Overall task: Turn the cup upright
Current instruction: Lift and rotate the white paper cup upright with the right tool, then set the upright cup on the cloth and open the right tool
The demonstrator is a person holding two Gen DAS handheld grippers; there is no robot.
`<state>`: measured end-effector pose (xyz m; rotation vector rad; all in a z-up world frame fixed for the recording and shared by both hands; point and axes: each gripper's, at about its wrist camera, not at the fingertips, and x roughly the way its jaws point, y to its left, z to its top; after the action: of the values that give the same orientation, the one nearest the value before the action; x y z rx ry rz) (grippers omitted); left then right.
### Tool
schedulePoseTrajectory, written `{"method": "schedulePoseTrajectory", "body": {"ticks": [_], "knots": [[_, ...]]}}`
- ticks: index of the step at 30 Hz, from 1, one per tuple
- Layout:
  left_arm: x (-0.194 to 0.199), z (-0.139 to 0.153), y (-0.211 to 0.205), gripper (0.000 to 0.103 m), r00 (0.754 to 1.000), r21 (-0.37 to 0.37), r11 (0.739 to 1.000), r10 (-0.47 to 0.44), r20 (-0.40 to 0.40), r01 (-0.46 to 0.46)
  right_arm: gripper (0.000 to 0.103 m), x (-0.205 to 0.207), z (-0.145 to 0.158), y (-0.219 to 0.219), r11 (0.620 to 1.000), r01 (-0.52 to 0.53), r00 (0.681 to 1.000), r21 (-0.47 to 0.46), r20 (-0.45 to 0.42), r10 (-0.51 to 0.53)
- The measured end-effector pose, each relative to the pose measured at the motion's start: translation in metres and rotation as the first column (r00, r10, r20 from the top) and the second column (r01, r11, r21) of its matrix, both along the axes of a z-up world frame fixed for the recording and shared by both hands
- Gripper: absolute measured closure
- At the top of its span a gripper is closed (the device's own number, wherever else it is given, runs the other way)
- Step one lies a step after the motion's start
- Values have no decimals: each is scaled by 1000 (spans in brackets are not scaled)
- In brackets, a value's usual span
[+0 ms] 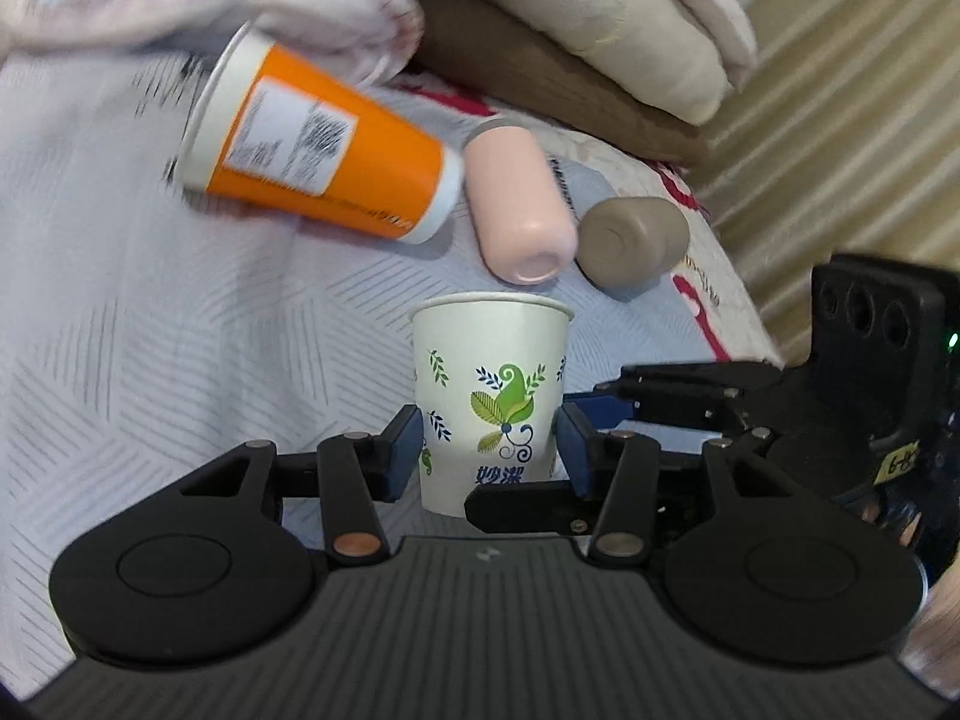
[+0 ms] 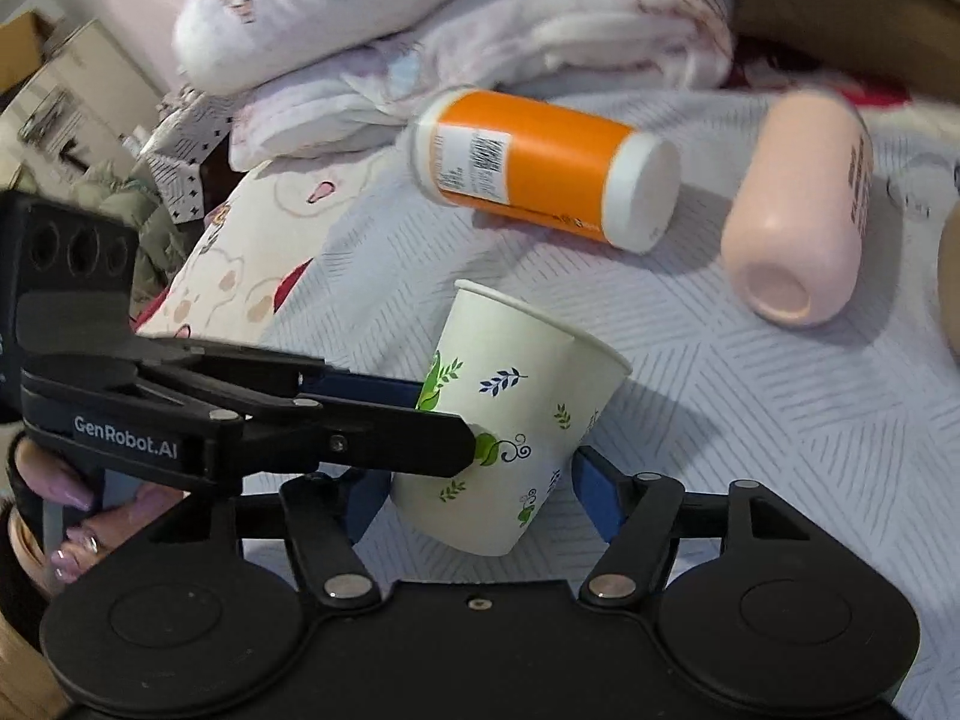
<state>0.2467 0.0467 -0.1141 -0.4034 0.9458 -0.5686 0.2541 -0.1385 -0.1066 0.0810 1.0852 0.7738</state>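
We see the white paper cup with green and blue leaf print (image 1: 489, 402) standing mouth-up on the pale grey quilted bedspread (image 1: 150, 360), near the bedspread's front edge in both wrist views; in the right wrist view the same cup (image 2: 510, 420) appears tilted, which may be lens distortion. The left gripper (image 1: 489, 450) has its two blue-padded fingers (image 1: 405, 450) on either side of the cup's lower wall; the pads sit at or just beside the paper, and we cannot tell whether they press it. The right gripper (image 2: 480, 498) likewise brackets the cup base, with its right pad (image 2: 594, 498) standing slightly apart from the wall and its left pad largely hidden behind the other tool, so we cannot tell whether it holds the cup. In the right wrist view the left gripper (image 2: 444, 420) comes in from the left edge with one black finger laid across the cup's side. Behind the cup, toward the far edge of the bedspread, an orange cylindrical container with white ends and a printed label (image 1: 324, 138) lies on its side, a pale pink smooth bottle (image 1: 519, 204) lies beside it, and a taupe rounded cup (image 1: 633, 240) lies next to that. White folded bedding (image 2: 450, 18) is piled along the far edge.
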Motion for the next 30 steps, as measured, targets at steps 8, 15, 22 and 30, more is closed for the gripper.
{"method": "schedulePoseTrajectory", "body": {"ticks": [8, 15, 22, 30], "knots": [[-46, 13, -30, 55, 953, 196, 981, -49, 300, -11, 35, -48, 11, 15, 981, -37, 919, -193, 378, 109], [-51, 4, -32, 55, 933, 149, 987, -1, 359, -56, 35, -72, -1, 18, 939, 18, 742, -342, 634, 217], [-52, -8, -39, 55, 934, 190, 980, -22, 357, -50, 35, -70, -9, 14, 952, 8, 746, -305, 636, 198], [-57, -10, -42, 55, 941, 187, 981, -13, 339, -54, 38, -78, -16, 14, 954, 9, 749, -301, 634, 193]]}}
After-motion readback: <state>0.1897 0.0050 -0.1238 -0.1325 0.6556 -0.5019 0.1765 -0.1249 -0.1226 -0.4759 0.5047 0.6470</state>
